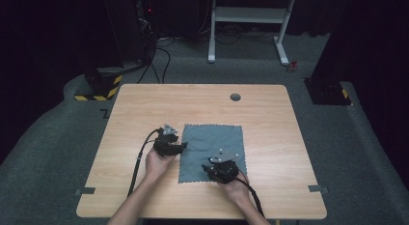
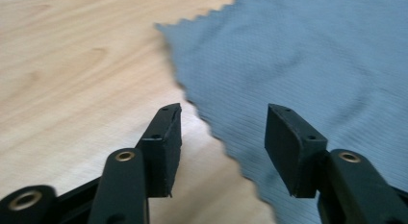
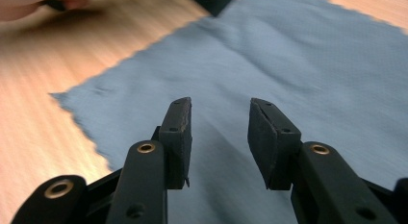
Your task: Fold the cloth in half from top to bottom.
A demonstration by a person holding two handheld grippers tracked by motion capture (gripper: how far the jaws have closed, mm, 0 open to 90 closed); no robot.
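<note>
Cloth [image 1: 213,150] flat on table [image 1: 270,119]; left gripper [image 2: 223,137] spread astride its zigzag edge, right gripper [image 3: 219,137] spread w/ nothing pinched

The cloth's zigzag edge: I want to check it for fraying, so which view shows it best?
The left gripper view: the grey cloth has its zigzag edge running close and fairly sharp between the open jaws. The right gripper view shows a blurrier corner; the high view shows the whole cloth, too small.

Parted left gripper [image 2: 219,132] straddling the grey cloth's [image 2: 298,65] zigzag edge, seemingly just above the table [image 2: 72,65].
</note>
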